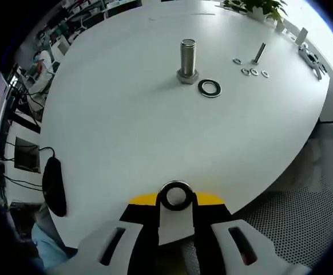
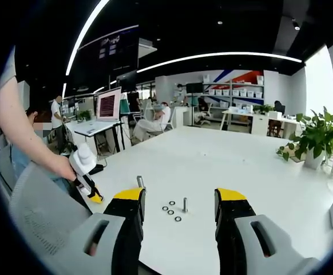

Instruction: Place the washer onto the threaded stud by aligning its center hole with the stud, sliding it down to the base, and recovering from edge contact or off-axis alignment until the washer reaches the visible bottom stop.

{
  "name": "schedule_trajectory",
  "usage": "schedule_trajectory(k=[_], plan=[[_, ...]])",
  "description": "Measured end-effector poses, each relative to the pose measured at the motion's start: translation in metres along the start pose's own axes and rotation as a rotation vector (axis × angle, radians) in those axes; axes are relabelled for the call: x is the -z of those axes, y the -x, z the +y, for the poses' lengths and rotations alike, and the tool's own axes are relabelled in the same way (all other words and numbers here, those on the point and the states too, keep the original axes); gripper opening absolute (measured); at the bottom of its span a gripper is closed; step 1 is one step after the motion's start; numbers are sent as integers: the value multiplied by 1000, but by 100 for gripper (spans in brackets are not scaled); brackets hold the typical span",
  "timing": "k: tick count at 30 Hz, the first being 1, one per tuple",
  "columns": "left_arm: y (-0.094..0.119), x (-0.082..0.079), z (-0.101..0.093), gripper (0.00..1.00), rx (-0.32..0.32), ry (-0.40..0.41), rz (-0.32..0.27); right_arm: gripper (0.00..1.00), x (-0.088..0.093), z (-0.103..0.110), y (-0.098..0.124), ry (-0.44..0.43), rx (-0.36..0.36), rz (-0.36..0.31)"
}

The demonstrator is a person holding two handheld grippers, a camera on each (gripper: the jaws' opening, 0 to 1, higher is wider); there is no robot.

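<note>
While the big white table (image 1: 155, 132) takes up most of the left gripper view, there's a fair bit of stuff scattered on it: the threaded stud (image 1: 187, 59) stands upright on its hex base in the upper middle of the frame, with a dark washer (image 1: 209, 88) lying flat just beside it to the lower right, not touching as far as I can see. Further to the upper right there's a smaller bolt (image 1: 259, 53) lying down with a few small rings (image 1: 254, 71) near it, a metal tool (image 1: 310, 57) at the far edge, and a potted plant (image 1: 258, 8) at the top. A black mouse-like thing (image 1: 53, 185) sits at the lower left edge of the table. Nothing stands between the gripper and the stud. The left gripper (image 1: 175, 197) has its jaws pinched together on a shiny washer, held edge-up at the bottom center, well apart from the stud. In the right gripper view, the right gripper (image 2: 179, 203) has its jaws spread wide with nothing between them, hanging above the table (image 2: 224, 160). Past them, small in the lower middle, you can see the stud (image 2: 140, 182), the small bolt (image 2: 185, 204) and rings (image 2: 171, 207), plus the left gripper (image 2: 86, 177) in a person's hand at lower left, and a plant (image 2: 318, 137) on the right.
</note>
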State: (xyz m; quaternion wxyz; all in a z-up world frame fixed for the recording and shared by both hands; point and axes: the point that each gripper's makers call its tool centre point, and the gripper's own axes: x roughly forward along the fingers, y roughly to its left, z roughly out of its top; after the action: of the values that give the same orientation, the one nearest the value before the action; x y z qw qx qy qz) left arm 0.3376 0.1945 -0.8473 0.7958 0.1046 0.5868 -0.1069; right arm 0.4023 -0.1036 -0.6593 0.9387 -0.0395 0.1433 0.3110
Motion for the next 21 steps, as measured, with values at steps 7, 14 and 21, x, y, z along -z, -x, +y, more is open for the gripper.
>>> schedule_trajectory(k=[7, 14, 21], plan=[[1, -12, 0, 20, 3, -12, -22, 51, 0, 1, 0, 0, -3, 1], [3, -23, 2, 20, 4, -20, -45, 51, 0, 1, 0, 0, -4, 1], [3, -33, 0, 20, 15, -31, -59, 51, 0, 0, 0, -4, 0, -2]])
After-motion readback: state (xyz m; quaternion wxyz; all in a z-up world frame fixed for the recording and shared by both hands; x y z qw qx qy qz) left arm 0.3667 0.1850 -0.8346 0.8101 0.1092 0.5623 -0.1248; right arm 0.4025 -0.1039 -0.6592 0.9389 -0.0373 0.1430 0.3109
